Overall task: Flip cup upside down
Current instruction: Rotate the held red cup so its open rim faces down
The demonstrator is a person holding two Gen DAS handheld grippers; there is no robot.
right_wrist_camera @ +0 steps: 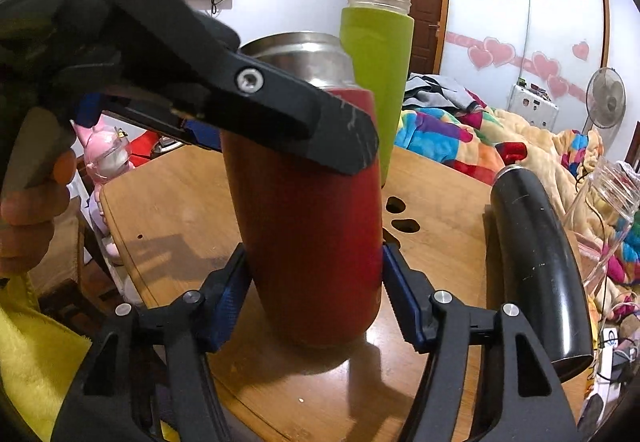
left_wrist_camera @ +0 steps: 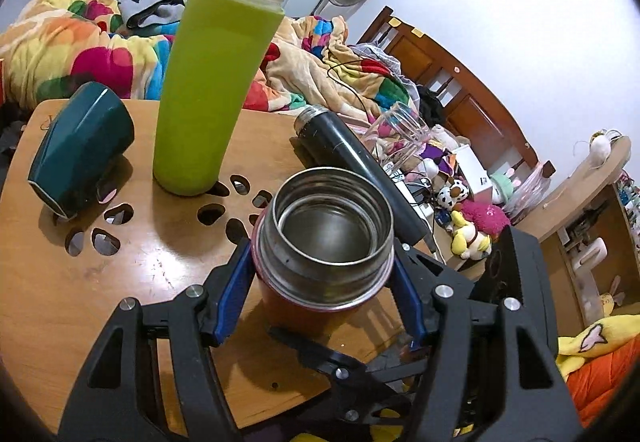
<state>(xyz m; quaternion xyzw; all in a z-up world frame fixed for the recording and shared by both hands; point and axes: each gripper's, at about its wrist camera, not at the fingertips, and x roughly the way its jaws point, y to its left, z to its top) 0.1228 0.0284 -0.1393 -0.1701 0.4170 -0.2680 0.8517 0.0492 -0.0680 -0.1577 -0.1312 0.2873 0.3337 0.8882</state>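
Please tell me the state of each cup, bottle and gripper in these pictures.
Red cup: upright, open, mouth up.
Green bottle: upright, no lid.
Dark green cup: on its side.
Black bottle: lying down.
Left gripper: shut on the red cup's neck.
Right gripper: shut on the red cup's body.

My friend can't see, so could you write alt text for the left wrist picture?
A black claw grips an open red steel cup, upright on a wooden table. Behind stand a green bottle, a teal mug and a black flask.

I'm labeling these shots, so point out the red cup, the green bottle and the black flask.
red cup (right_wrist_camera: 308, 242), right wrist view, red body
green bottle (left_wrist_camera: 208, 94), left wrist view, green sleeve
black flask (right_wrist_camera: 536, 262), right wrist view, side wall
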